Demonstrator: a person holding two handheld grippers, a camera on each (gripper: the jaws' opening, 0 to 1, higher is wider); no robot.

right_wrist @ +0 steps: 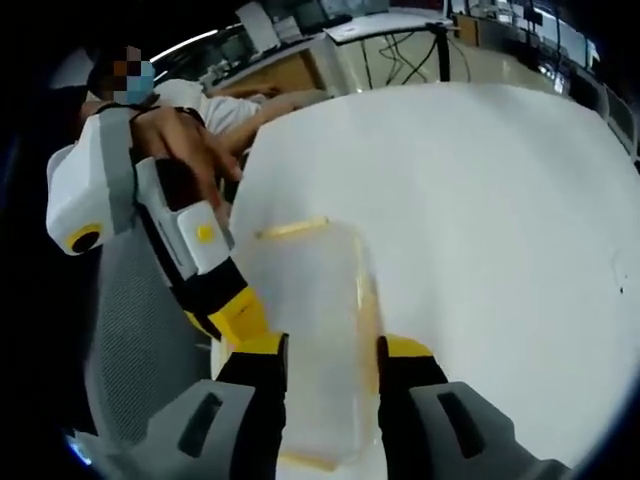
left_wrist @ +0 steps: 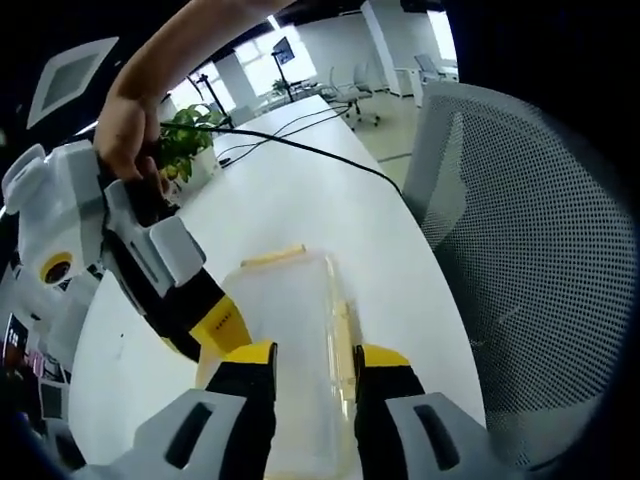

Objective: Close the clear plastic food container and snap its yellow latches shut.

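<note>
A clear plastic food container (left_wrist: 295,320) lies on the white table (left_wrist: 300,200), its lid on top. Yellow latches show at its far end (left_wrist: 272,257) and along its right side (left_wrist: 345,330). My left gripper (left_wrist: 315,357) is open, its yellow-tipped jaws standing over the container's near part. In the right gripper view the same container (right_wrist: 310,300) sits between the jaws of my right gripper (right_wrist: 333,350), which is open too. Each gripper appears in the other's view, coming in from the left with its tip at the container's left edge: the right gripper (left_wrist: 190,300), the left gripper (right_wrist: 215,290). Whether the lid is fully seated I cannot tell.
A grey mesh office chair (left_wrist: 530,250) stands close at the table's edge. A potted plant (left_wrist: 185,135) and a black cable (left_wrist: 300,148) lie at the far end. A hand (left_wrist: 130,120) holds the other gripper. Open table surface (right_wrist: 480,200) spreads to the right.
</note>
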